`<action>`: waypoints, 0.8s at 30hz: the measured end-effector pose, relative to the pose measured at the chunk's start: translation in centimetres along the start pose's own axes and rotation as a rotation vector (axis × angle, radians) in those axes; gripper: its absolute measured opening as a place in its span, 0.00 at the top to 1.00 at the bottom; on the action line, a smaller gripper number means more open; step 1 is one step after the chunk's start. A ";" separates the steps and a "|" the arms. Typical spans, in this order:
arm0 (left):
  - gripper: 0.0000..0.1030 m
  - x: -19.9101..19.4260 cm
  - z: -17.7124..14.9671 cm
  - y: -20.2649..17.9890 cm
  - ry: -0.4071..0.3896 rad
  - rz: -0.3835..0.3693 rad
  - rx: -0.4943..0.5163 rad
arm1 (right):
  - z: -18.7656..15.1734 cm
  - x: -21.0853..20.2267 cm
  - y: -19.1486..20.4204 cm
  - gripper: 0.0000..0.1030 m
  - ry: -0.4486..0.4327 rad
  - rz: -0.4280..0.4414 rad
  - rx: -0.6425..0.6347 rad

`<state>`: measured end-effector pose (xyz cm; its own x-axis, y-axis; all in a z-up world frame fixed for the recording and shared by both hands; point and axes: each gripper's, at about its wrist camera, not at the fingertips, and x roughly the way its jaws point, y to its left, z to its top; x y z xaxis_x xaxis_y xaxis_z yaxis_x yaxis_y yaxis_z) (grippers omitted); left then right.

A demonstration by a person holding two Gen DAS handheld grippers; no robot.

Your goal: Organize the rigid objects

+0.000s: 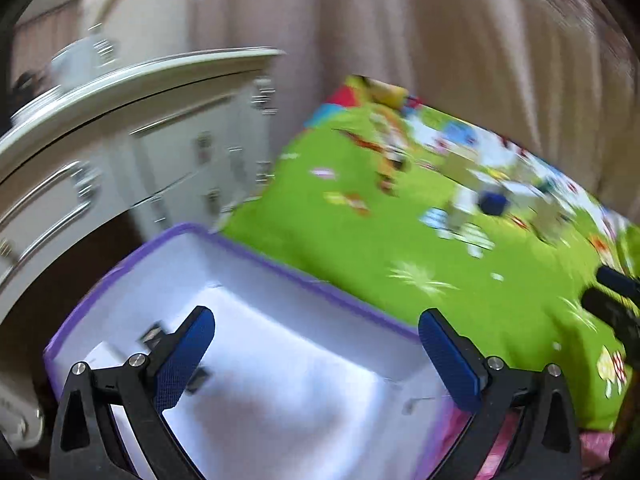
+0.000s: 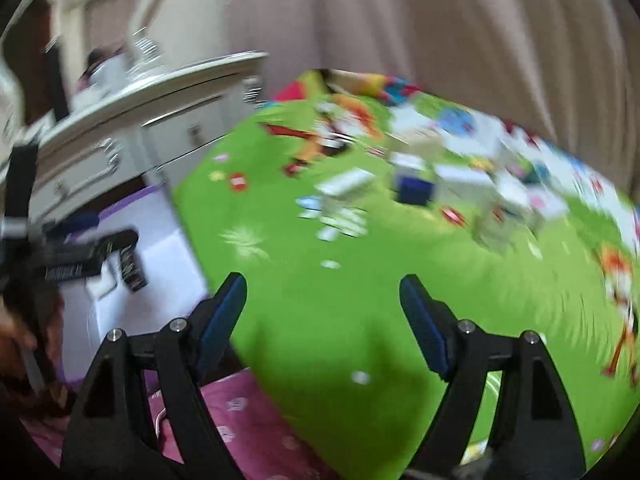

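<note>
2 grippers on my rig, both with jaws spread and nothing between them. My left gripper hangs over the bin, a purple-edged box with a white lining; the bin sits at the left edge of the green mat, in front of the white dresser. Inside the bin, the right wrist view shows me 1 dark box and 1 white piece just beside it on the bottom; the left view shows only a small dark item partly hidden behind my left finger. My right gripper hangs over bare green mat, right of the bin, with pink cloth below its left finger. Far on the mat lies a loose cluster of boxes, mostly white, with 1 dark blue box among them; blur keeps me from counting them. From the left view the same cluster sits well apart from the bin. Beige curtain hangs behind the mat.
</note>
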<state>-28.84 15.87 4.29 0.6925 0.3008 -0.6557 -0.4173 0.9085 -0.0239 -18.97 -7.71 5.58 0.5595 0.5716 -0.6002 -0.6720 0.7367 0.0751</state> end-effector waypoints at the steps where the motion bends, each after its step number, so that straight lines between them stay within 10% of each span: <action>1: 0.00 0.2 0.3 -1.3 0.001 -0.025 0.030 | -0.1 -0.1 -1.2 0.21 0.000 -0.009 0.039; 8: 0.00 3.4 2.4 -8.0 0.048 -0.066 0.204 | -1.3 0.2 -6.3 0.19 0.022 -0.067 0.194; 14: 0.00 7.7 5.9 -10.7 0.073 -0.139 0.141 | -1.7 0.7 -8.7 0.17 0.052 -0.071 0.229; 24: 0.00 18.1 10.1 -13.4 0.142 -0.045 0.056 | 7.9 5.9 -16.1 0.17 -0.011 -0.111 0.153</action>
<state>-4.76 12.09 0.41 0.6178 0.2194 -0.7551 -0.3517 0.9360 -0.0158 -1.04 -13.31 7.09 0.6316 0.4870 -0.6033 -0.5246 0.8414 0.1300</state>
